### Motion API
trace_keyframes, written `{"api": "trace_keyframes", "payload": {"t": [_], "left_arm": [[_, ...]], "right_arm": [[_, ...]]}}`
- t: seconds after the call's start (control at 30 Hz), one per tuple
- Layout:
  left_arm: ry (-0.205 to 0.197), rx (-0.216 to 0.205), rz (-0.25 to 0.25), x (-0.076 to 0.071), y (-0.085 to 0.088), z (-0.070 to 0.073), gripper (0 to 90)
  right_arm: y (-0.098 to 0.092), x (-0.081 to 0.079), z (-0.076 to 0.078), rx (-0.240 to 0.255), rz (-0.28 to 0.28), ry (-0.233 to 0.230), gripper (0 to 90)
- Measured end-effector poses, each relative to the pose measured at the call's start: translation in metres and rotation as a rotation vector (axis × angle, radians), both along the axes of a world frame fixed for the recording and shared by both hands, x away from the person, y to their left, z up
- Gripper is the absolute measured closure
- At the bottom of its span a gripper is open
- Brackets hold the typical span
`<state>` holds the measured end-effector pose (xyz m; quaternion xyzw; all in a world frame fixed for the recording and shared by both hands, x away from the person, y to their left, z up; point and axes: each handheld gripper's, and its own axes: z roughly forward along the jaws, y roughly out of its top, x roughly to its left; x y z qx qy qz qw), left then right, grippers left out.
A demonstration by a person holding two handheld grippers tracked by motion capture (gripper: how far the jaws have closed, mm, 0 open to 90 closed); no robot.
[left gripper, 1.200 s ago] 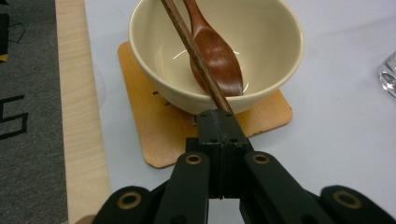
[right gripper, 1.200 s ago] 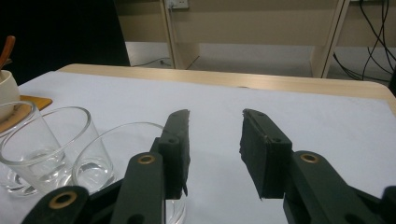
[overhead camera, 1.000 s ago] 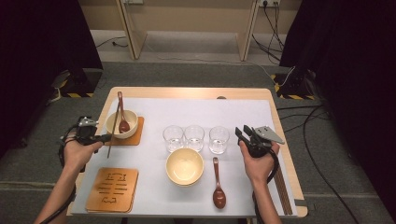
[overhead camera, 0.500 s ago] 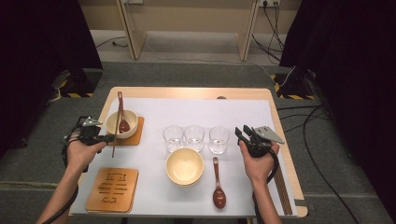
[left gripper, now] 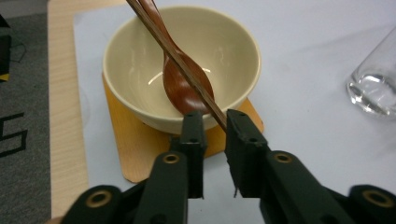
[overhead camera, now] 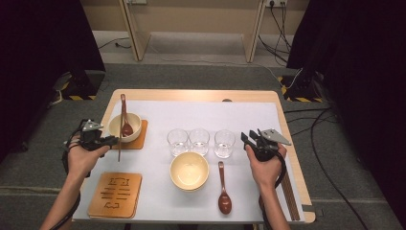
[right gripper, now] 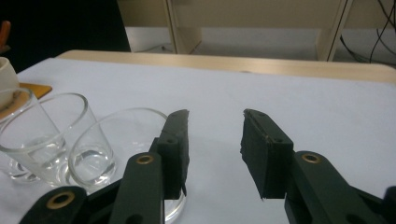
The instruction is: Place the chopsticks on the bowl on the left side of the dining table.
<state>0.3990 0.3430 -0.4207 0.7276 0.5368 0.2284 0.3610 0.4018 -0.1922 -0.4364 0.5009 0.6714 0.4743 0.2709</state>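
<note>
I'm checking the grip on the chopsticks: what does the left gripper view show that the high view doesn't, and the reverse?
Left gripper view, close up: the left gripper has just been opening its jaws; they stand slightly apart, with the chopsticks running between them. High view adds the layout: the full row of three glasses, a second bowl, a second spoon, an engraved board and the right gripper, jaws open. Both: the cream bowl on its orange coaster, brown spoon inside.
</note>
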Motion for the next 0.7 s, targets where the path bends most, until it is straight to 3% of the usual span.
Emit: {"api": "trace_keyframes", "payload": {"t": [0.13,0.3,0.37,0.6,0.7], "left_arm": [[-0.072,-0.038,0.031,-0.009,0.002,0.006,59.1],[-0.149,-0.139,0.044,-0.022,0.003,0.008,49.0],[-0.155,-0.170,0.039,-0.024,0.003,0.006,44.9],[-0.156,-0.207,0.046,-0.017,0.004,0.007,36.3],[-0.147,-0.206,0.052,-0.015,0.002,0.004,36.1]], "right_arm": [[-0.005,0.002,0.001,-0.014,-0.022,0.072,62.9],[-0.014,0.006,0.006,-0.049,-0.038,0.162,63.5],[-0.018,0.007,0.009,-0.068,-0.044,0.202,63.5],[-0.040,0.009,0.021,-0.168,-0.074,0.333,66.7],[-0.052,0.008,0.022,-0.195,-0.090,0.426,67.0]]}}
